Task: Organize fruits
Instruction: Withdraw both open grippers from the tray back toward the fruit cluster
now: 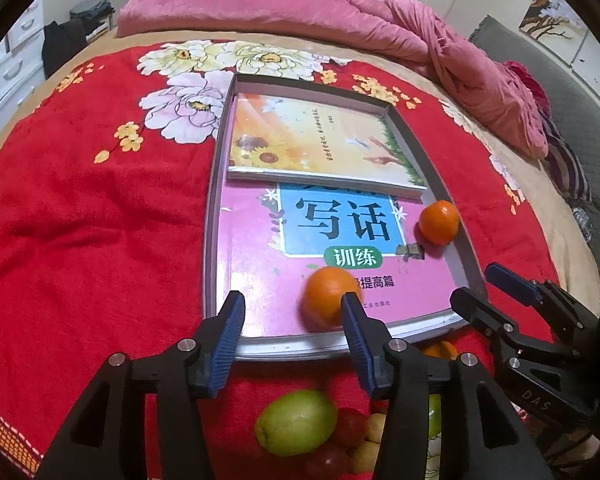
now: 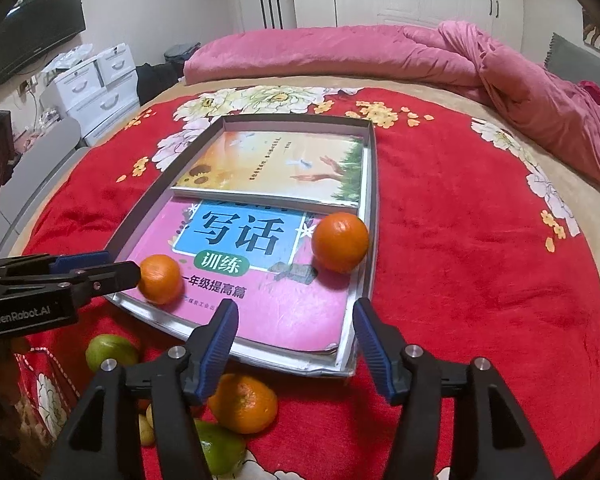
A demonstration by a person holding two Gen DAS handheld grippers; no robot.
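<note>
1. Our left tongs [image 1: 292, 312] stand apart with nothing clamped. A small orange [image 1: 327, 298] lies just ahead of them, against the inner face of the right finger, and it looks blurred, so we judge it loose and perhaps rolling.
2. Our right tongs [image 2: 294, 322] are apart too and hold nothing. Between their tips we see only the pink book [image 2: 284, 312] and the near wall of the tray [image 2: 260, 350].
3. A second orange [image 2: 340, 242] rests further ahead and to the right of the right tongs, close to the tray's right wall.
4. Below both tongs, on the red blanket [image 2: 480, 280], waits the pile: a third orange [image 2: 244, 402], a green fruit [image 1: 296, 422], another green one [image 2: 110, 350] and some red and yellow pieces we cannot name.
5. We judge the oranges light, firm and round, with a skin that yields a little. On the glossy book cover they will roll at a nudge.
6. We would take each across its widest part, pads on opposite sides, squeezing only enough to hold.
7. The green fruits look harder and smoother, so more likely to slip, and we would grip them squarely at the middle.
</note>
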